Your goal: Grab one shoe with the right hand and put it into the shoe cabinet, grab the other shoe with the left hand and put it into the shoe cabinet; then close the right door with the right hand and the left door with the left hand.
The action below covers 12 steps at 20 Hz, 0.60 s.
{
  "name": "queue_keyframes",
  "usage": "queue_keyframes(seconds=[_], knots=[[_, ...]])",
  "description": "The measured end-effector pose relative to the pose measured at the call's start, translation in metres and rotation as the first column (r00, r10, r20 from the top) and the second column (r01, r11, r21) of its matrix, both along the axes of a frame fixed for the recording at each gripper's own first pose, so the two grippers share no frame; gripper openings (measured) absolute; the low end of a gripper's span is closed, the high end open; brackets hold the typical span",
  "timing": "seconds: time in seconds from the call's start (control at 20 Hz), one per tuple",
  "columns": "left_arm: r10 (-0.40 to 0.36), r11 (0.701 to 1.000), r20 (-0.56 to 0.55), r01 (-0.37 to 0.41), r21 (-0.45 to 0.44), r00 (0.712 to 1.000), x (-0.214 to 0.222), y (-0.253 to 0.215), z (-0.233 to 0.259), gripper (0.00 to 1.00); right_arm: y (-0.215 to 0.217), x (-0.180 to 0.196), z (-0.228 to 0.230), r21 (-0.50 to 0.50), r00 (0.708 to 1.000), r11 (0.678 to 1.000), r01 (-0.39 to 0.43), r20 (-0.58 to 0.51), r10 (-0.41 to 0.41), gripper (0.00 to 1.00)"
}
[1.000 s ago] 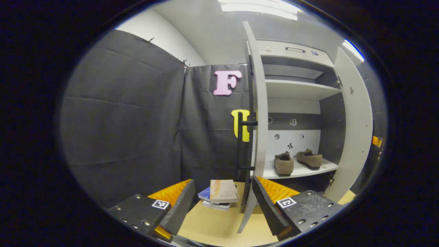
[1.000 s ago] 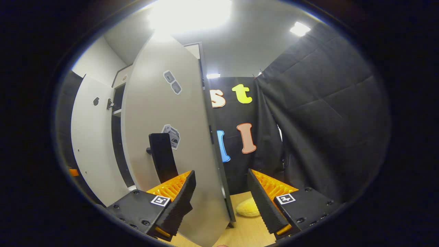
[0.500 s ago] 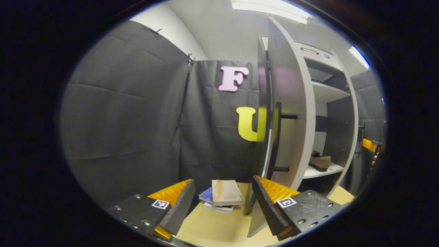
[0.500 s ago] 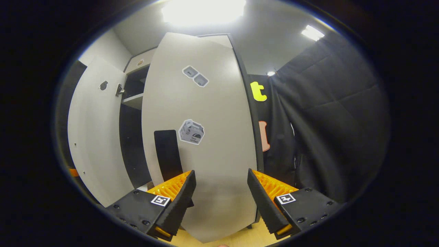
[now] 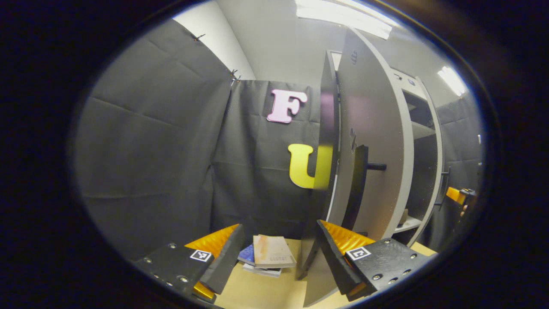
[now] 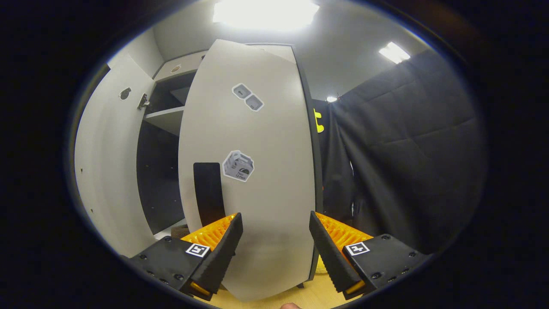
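While both grippers' fingers gape empty, right gripper (image 6: 272, 253) faces right door (image 6: 257, 171), left door (image 5: 373, 141) ajar.

You get even, bright light from the ceiling panel (image 6: 266, 10), which blows out to white glare above the right door (image 6: 257, 171). That door bows strongly toward the rim; detail stays sharp, with soft shadow beside it.

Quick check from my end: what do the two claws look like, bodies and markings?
Left claw: two wedge-shaped fingers with ribbed inner faces, on black blocks with screws and a small square black-and-white tag on each. Right claw: the same build, with toothed finger edges and the same square tags. No cables or sleeves visible.
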<state>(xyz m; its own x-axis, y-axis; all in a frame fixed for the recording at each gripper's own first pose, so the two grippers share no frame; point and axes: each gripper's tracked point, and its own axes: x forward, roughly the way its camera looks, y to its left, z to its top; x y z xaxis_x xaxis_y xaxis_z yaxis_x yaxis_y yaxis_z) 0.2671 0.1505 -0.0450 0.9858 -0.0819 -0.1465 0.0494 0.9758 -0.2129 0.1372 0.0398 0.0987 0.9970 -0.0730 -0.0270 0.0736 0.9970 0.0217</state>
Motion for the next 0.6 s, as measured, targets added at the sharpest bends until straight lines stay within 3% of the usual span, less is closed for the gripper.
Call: queue_keyframes(seconds=[0.05,0.1,0.15,0.25,0.3,0.4,0.55,0.6], knots=[[0.001,1.000,-0.002,-0.001,0.005,1.000,0.001,-0.001,-0.002,0.97,-0.007,-0.009,-0.001,-0.020,1.000,1.000,0.013,0.003,-0.013,0.99],[-0.004,1.000,0.013,0.004,0.015,1.000,0.002,-0.001,0.003,1.00,-0.016,-0.018,-0.002,-0.043,1.000,0.999,0.026,0.004,-0.026,0.99],[-0.010,1.000,0.009,0.010,0.013,1.000,0.001,-0.005,0.003,0.97,-0.024,-0.027,-0.004,-0.066,0.999,0.997,0.038,0.000,-0.038,0.94],[-0.031,0.999,-0.003,0.031,-0.017,1.000,-0.001,-0.015,0.000,0.95,-0.038,-0.042,-0.010,-0.094,0.998,0.994,0.052,-0.012,-0.054,0.99],[-0.057,0.998,-0.002,0.057,-0.037,0.998,-0.006,-0.027,0.002,1.00,-0.044,-0.048,-0.013,-0.100,0.998,0.993,0.056,-0.018,-0.058,0.94],[-0.110,0.993,0.010,0.111,-0.048,0.994,-0.007,-0.060,0.006,0.91,-0.056,-0.059,-0.020,-0.101,0.997,0.993,0.064,-0.032,-0.068,0.99],[-0.166,0.985,0.026,0.167,-0.035,0.986,-0.010,-0.106,0.015,0.94,-0.073,-0.068,-0.030,-0.080,0.996,0.995,0.062,-0.065,-0.067,0.99],[-0.182,0.983,0.027,0.183,-0.032,0.983,-0.009,-0.121,0.016,0.87,-0.078,-0.072,-0.032,-0.074,0.995,0.995,0.063,-0.071,-0.069,0.99]])
